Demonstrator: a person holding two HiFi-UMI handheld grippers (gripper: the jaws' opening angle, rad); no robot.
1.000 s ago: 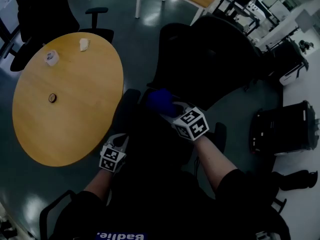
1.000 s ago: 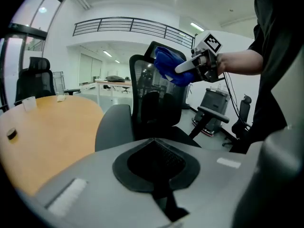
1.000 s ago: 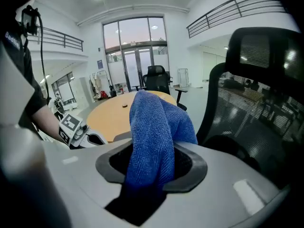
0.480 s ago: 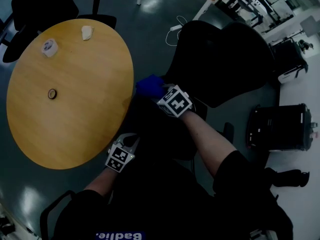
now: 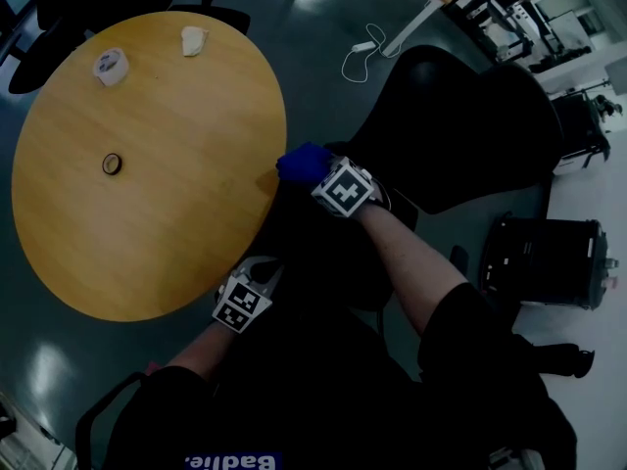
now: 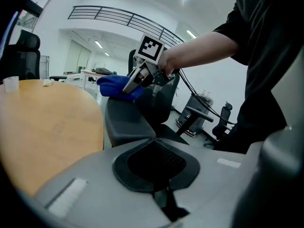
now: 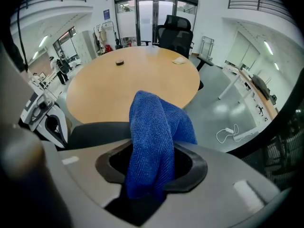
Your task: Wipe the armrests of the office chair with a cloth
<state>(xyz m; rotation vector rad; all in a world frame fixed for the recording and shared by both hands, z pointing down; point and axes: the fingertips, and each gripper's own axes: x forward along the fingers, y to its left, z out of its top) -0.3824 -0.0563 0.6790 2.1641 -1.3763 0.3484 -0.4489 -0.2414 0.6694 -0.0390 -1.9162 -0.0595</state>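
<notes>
Left gripper view only: armrest under cloth pinched by right gripper; left gripper closed.

surface: round wooden table | on it: white cup | crumpled white paper | small dark ring

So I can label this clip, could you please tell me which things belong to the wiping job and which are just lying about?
Job: blue cloth, right gripper clamping it, armrest under it, office chair.
Lying about: round wooden table, white cup, crumpled paper, small dark ring, white cable on floor.
</notes>
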